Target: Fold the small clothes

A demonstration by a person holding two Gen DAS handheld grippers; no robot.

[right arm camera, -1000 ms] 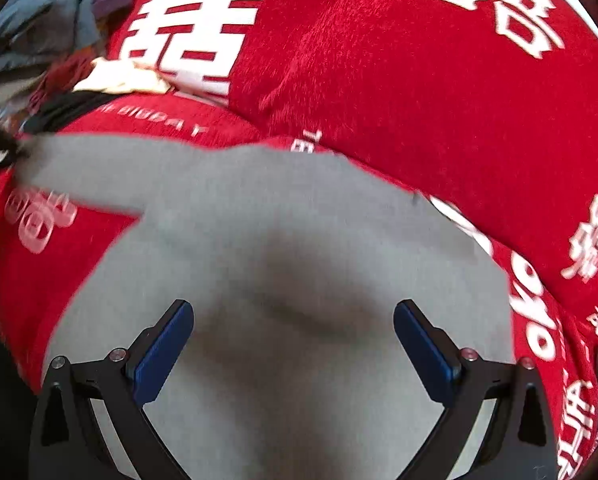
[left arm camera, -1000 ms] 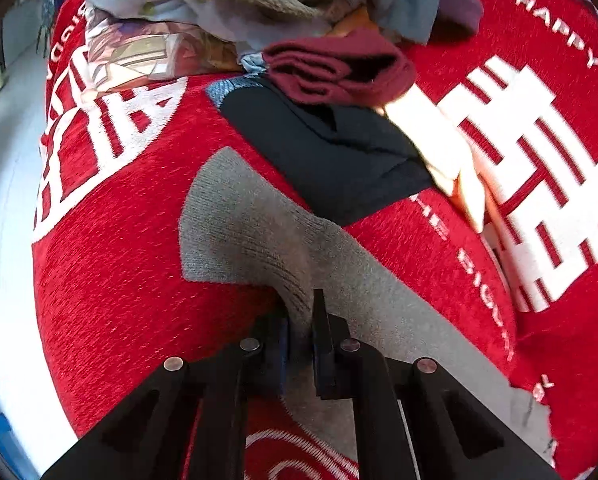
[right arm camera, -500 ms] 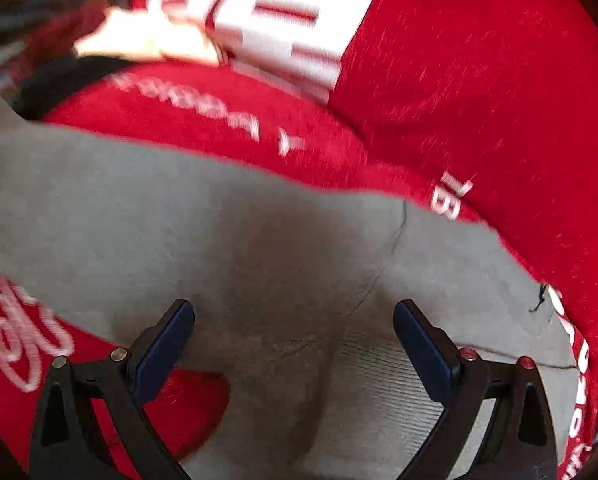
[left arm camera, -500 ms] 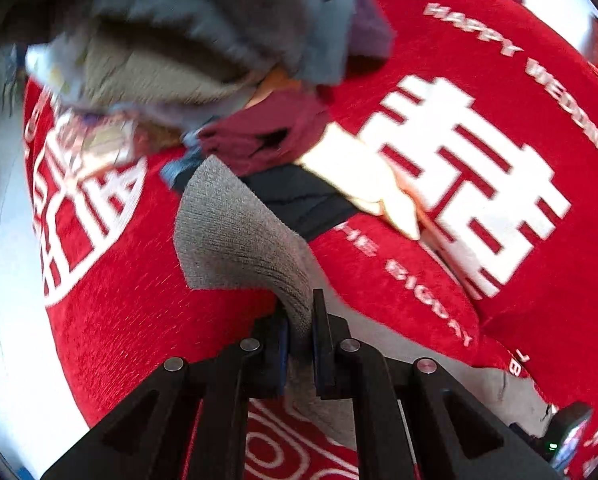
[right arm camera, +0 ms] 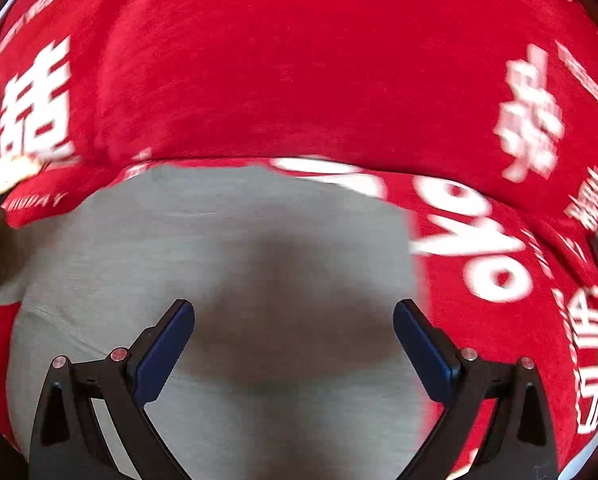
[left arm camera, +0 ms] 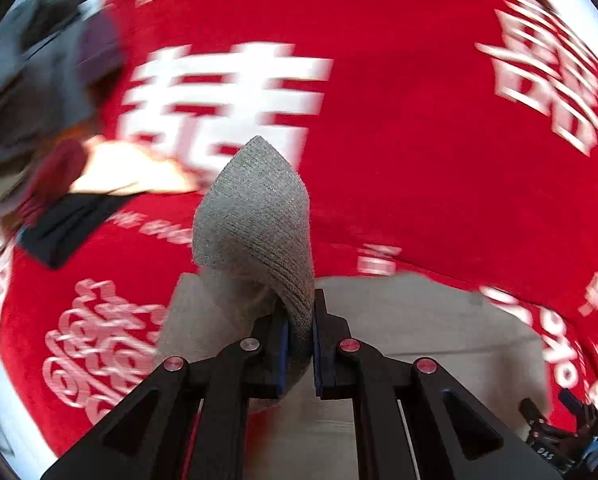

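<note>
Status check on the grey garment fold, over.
Left hand-held gripper shut on grey garment, corner lifted. Right hand-held gripper open above the garment's flat part. Clothes pile off to the side, not in the way.

The red cloth [left arm camera: 399, 128] bears white print. A large double-happiness character [left arm camera: 223, 100] is readable in the left wrist view and again at the left edge of the right wrist view. The other white lettering is too blurred to read.

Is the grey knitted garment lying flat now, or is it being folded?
Partly folded: the left gripper holds one end of the grey knitted garment raised above its flat part.
</note>
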